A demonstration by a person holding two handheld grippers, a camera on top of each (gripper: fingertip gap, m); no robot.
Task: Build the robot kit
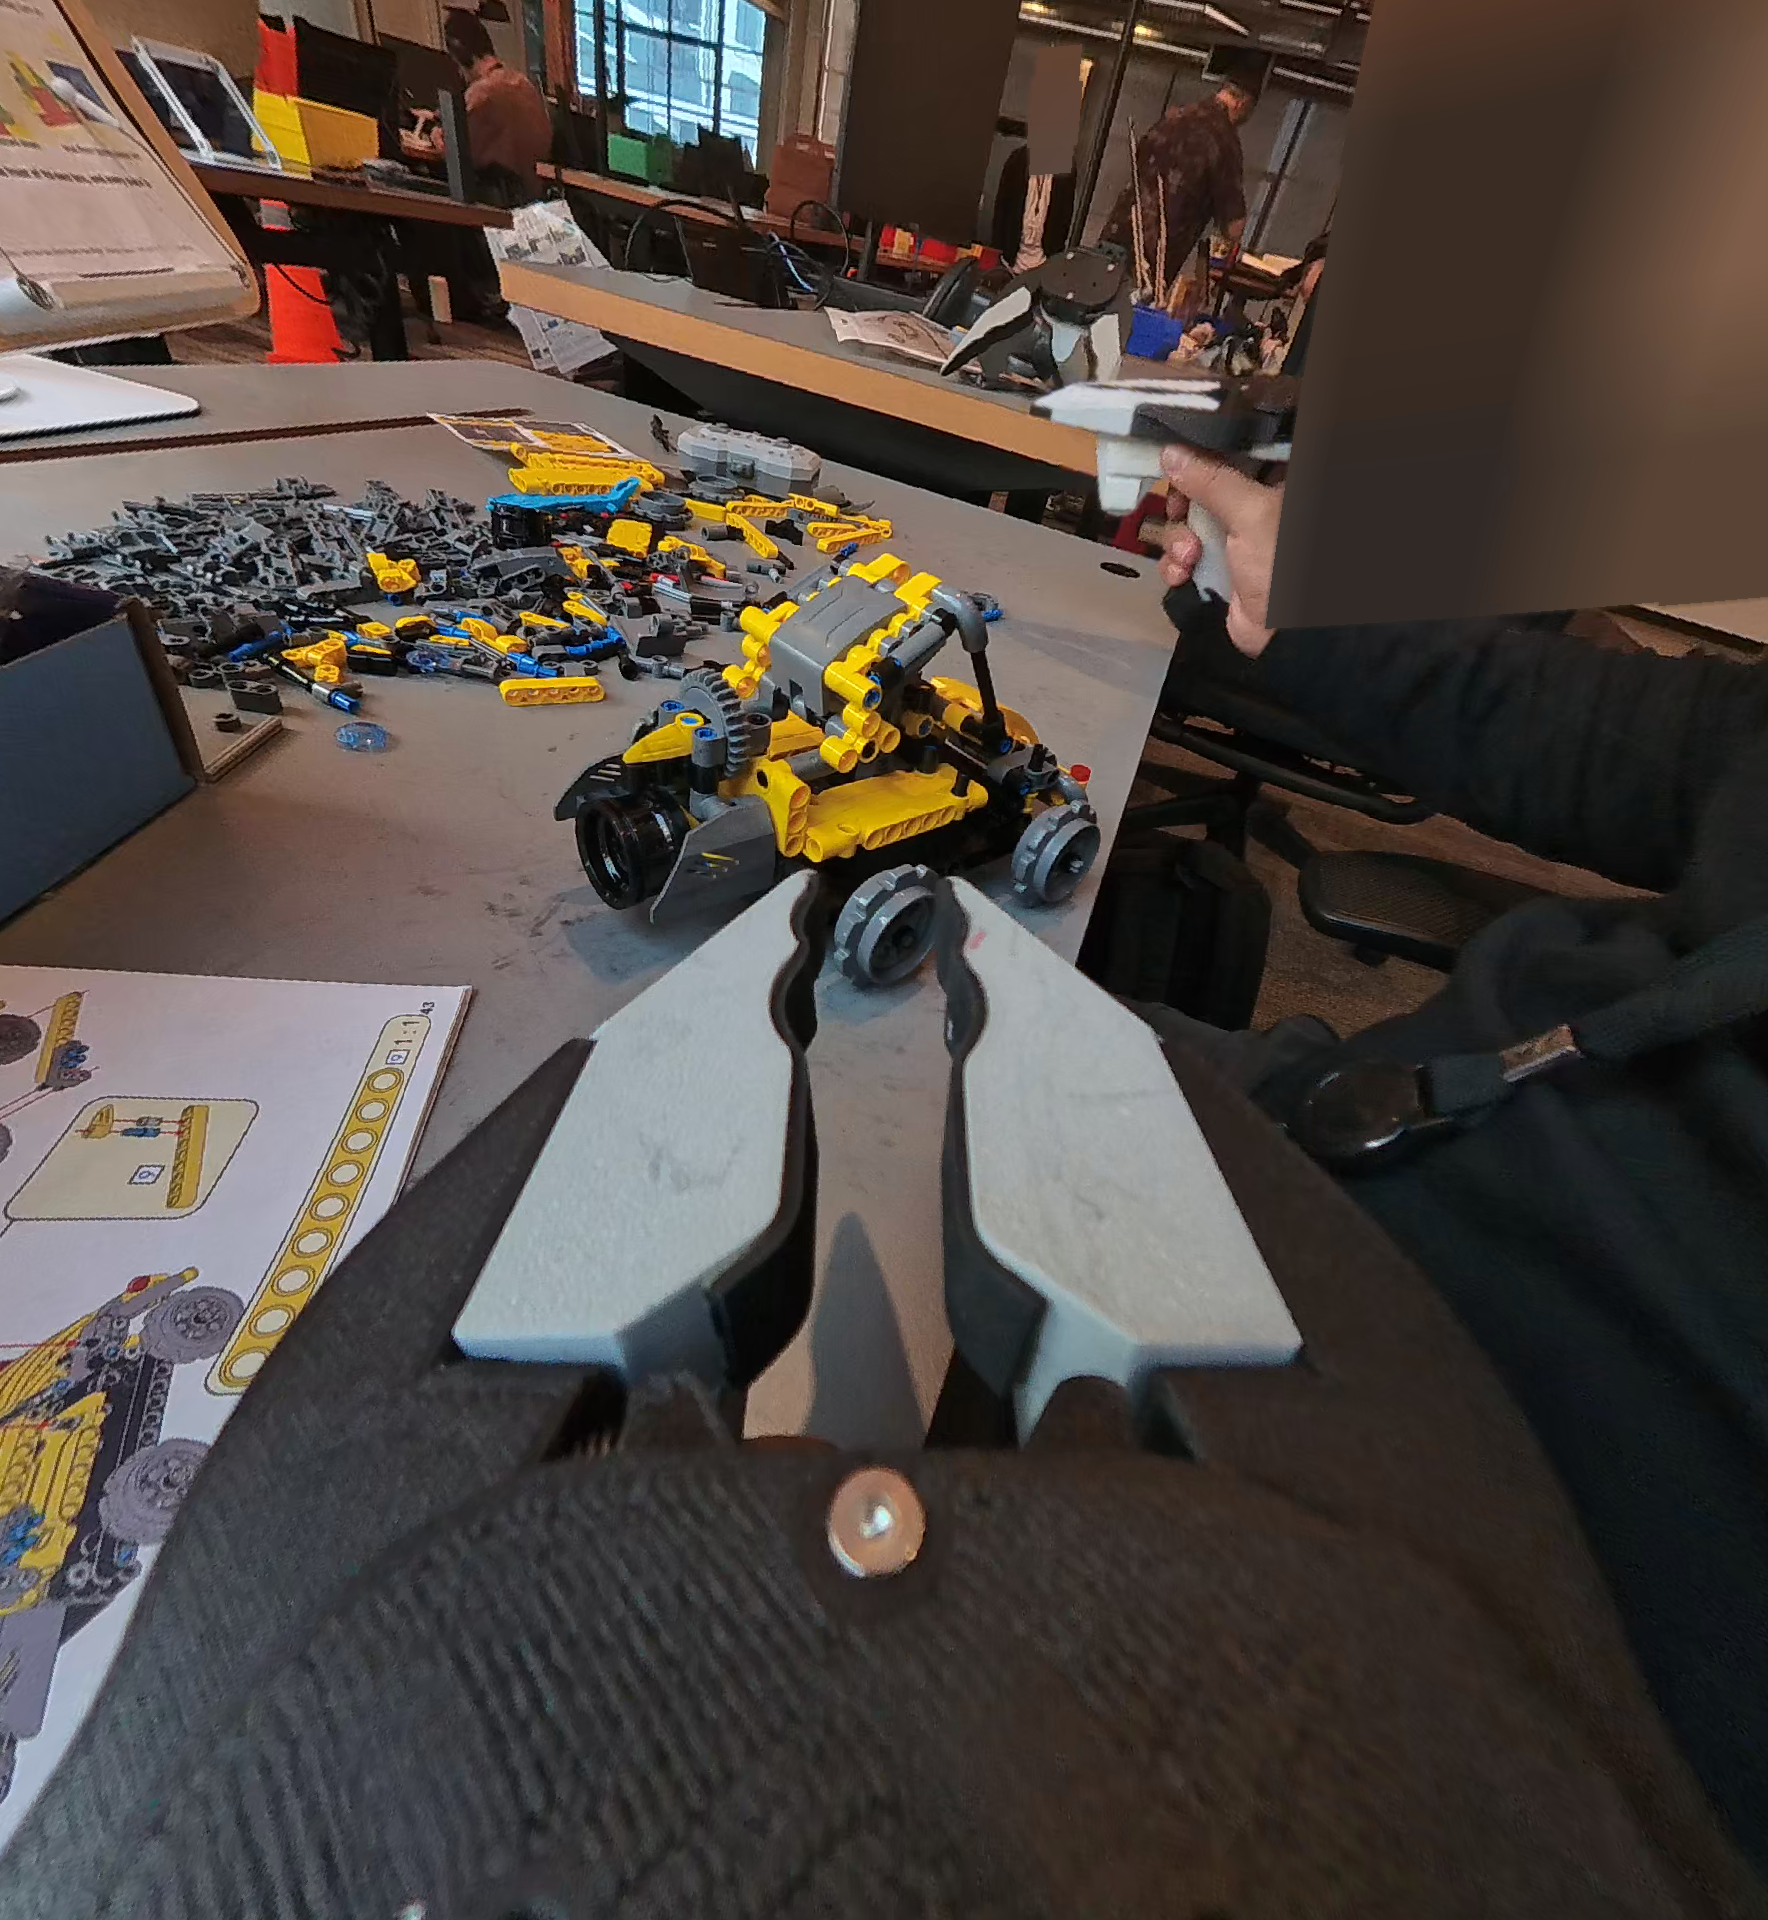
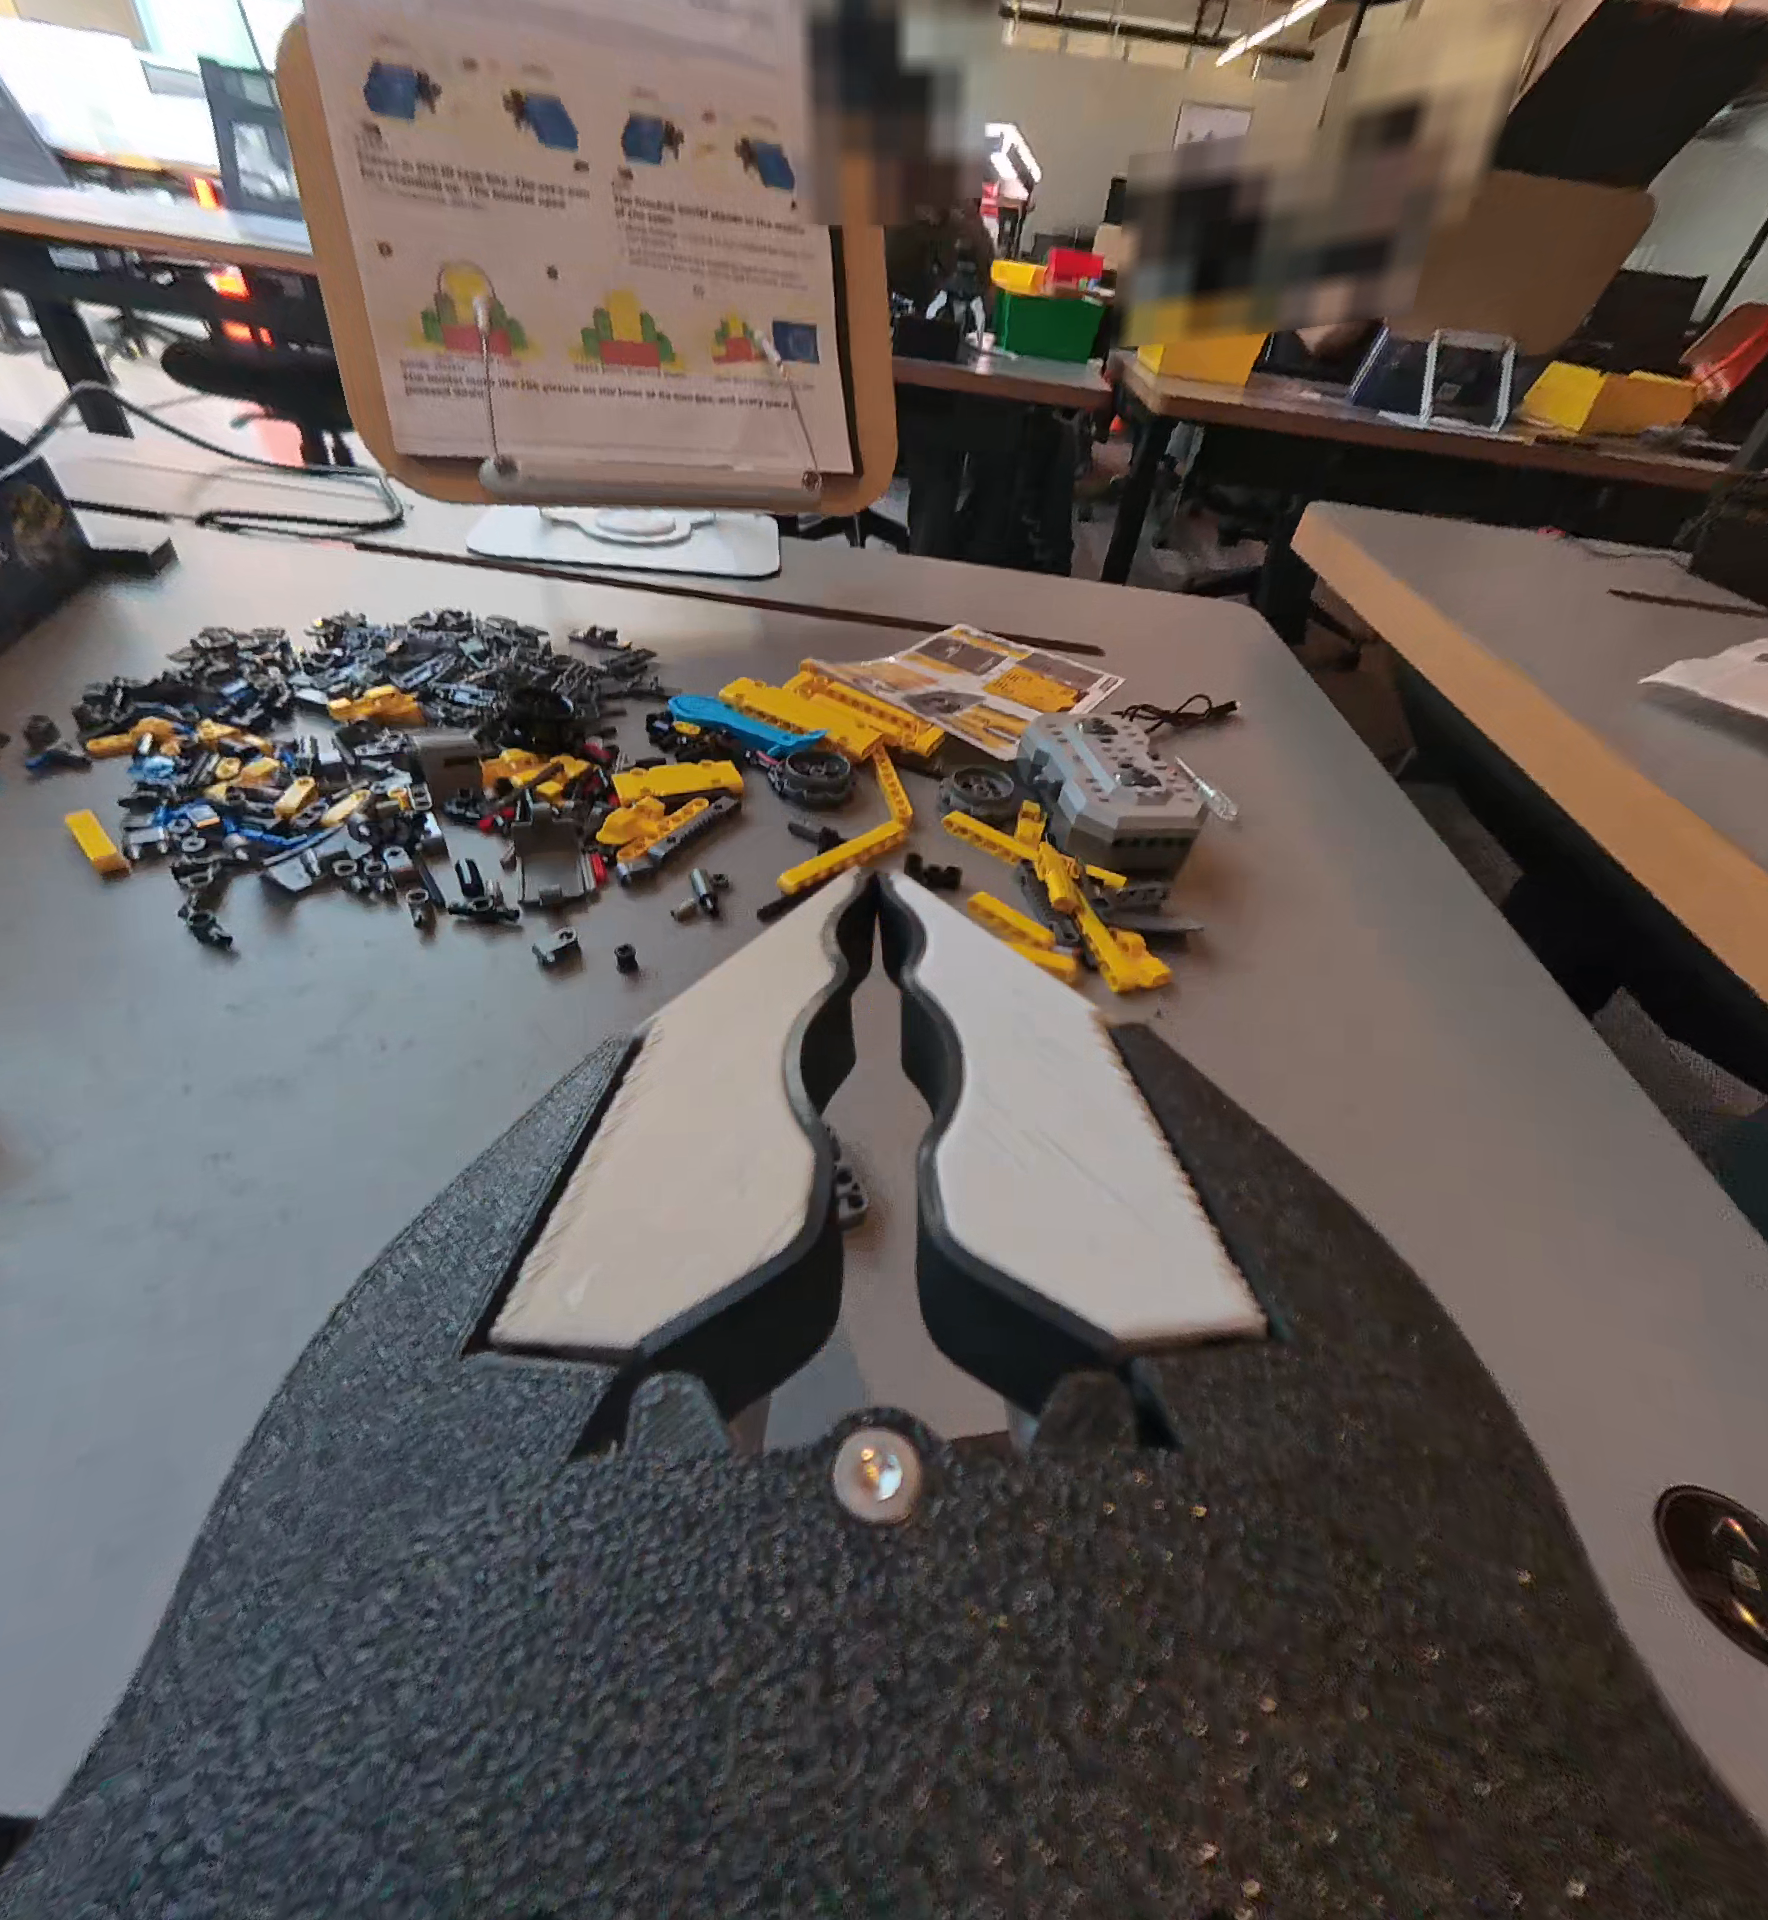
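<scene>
A yellow, grey and black brick-built vehicle (image 1: 828, 769) stands on the grey table (image 1: 392, 862) near its right edge. My left gripper (image 1: 878, 888) is open a little, low over the table. Its fingertips flank the vehicle's near grey wheel (image 1: 885, 925); I cannot tell if they touch it. My right gripper (image 2: 877, 883) is shut with nothing seen between its tips, above the table (image 2: 236, 1143) just short of loose yellow beams (image 2: 849, 852). A small grey piece (image 2: 849, 1195) shows under its fingers. A hand holds the right gripper in the left wrist view (image 1: 1119, 405) too.
A heap of loose grey, black, yellow and blue parts (image 1: 340, 582) (image 2: 392, 758) covers the far table. A grey battery box (image 2: 1108, 790), an open instruction booklet (image 1: 132, 1247), a blue box (image 1: 38, 748) and a paper stand (image 2: 599, 260) are around. The table edge runs at right. The grippers' ends are close to 45 cm from one another.
</scene>
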